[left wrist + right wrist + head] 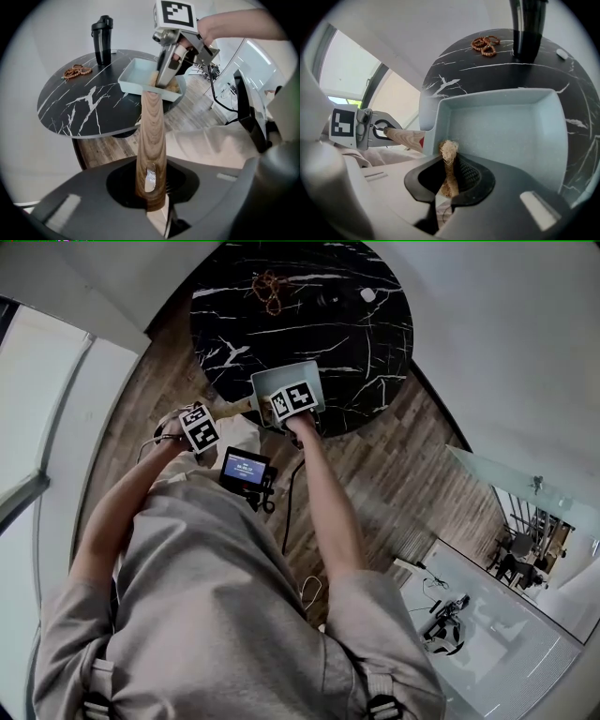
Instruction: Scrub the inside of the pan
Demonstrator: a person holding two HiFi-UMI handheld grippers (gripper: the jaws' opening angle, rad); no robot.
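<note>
Nearby, bottle point(102, 40), perhaps beads point(77, 71), left gripper point(153, 190) clamps pan handle point(152, 133), right gripper point(449, 182) clamps scrubber point(449, 151)

One counter point(75, 108), one pan point(506, 131), one scrubber point(449, 151), one bottle point(102, 40) and one string of beads point(76, 71) are counted.

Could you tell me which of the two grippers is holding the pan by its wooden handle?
The left gripper, shut on the wooden handle; the right gripper instead pinches a fibrous scrubber in the pan.
</note>
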